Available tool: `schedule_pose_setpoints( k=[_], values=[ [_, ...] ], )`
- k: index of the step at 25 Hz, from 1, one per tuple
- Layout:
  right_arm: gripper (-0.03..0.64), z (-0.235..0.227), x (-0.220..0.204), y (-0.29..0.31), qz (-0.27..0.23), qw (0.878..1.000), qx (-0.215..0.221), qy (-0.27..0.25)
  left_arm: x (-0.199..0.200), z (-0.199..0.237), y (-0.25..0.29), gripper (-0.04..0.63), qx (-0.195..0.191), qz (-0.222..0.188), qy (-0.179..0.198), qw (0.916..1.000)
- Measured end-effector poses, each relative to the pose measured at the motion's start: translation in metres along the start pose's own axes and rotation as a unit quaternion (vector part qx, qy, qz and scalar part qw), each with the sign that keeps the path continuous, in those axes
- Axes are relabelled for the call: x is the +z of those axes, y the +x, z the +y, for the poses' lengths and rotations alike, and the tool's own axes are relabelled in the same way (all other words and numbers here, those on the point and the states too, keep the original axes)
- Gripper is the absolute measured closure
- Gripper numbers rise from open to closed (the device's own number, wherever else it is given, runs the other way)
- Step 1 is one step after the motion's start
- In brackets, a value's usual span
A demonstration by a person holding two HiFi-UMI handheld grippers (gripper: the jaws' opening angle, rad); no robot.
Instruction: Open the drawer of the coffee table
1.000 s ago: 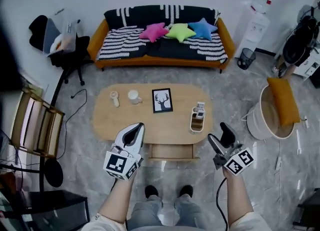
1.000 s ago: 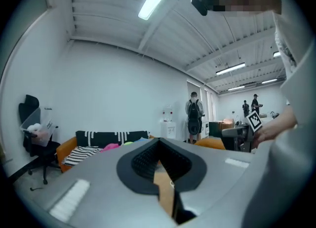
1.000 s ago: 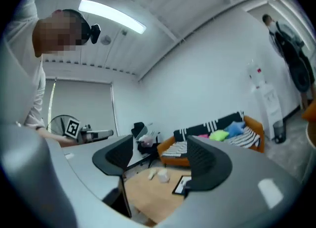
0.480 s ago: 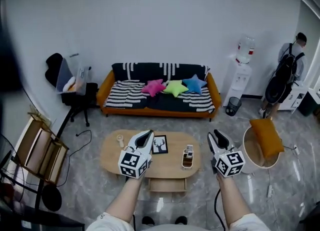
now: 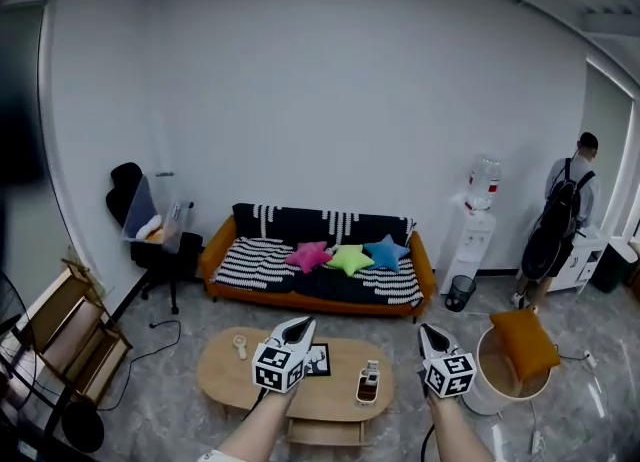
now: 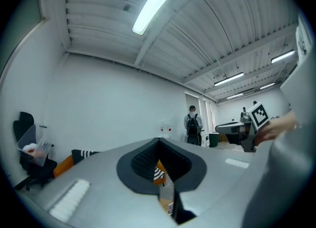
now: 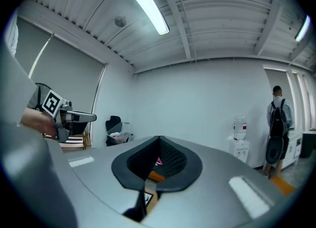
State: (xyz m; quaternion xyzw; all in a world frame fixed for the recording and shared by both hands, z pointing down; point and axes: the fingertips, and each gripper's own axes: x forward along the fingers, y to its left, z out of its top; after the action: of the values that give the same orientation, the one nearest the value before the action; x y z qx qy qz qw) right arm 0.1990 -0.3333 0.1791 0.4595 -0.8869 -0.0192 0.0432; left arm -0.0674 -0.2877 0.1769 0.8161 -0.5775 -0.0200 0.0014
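The oval wooden coffee table (image 5: 225, 375) stands low in the head view, in front of the sofa. Its drawer (image 5: 322, 434) juts out from the near side, under the tabletop. Both grippers are held up level, high above the table and apart from it. My left gripper (image 5: 298, 327) (image 6: 159, 140) is shut, tips together, with nothing in it. The right gripper (image 5: 428, 332) (image 7: 159, 138) is shut and empty too. Each gripper view looks across the room, and each shows the other gripper at its edge.
A picture frame (image 5: 318, 360), a small caddy (image 5: 368, 385) and a cup (image 5: 240, 347) stand on the table. Behind it is an orange sofa (image 5: 320, 275) with star cushions. A white tub with an orange cushion (image 5: 515, 350) stands right, a wooden folding chair (image 5: 60, 335) left, and a person with a backpack (image 5: 560, 225) far right.
Both grippers rose from beside the drawer to well above the table. The right jaws closed. The head view lifted from looking down on the table to looking across the room.
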Motion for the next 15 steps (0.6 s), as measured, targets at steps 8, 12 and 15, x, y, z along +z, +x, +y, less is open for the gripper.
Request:
schedule_pose_setpoints(
  k=[8,12,15],
  values=[
    [0.614,-0.004,0.017,-0.005,-0.012,1.0,-0.005,-0.011,0.01,-0.003,-0.002,0.597,0.004,0.001,0.012,0.9999],
    [0.614,-0.001,0.021,-0.005,-0.016,1.0,-0.006,-0.009,0.013,-0.001,-0.008,0.597,0.006,0.0,0.015,0.9999],
    [0.614,0.004,0.02,-0.005,-0.017,1.0,-0.001,-0.009,0.011,-0.002,-0.014,0.597,0.008,-0.002,0.014,0.9999]
  ],
)
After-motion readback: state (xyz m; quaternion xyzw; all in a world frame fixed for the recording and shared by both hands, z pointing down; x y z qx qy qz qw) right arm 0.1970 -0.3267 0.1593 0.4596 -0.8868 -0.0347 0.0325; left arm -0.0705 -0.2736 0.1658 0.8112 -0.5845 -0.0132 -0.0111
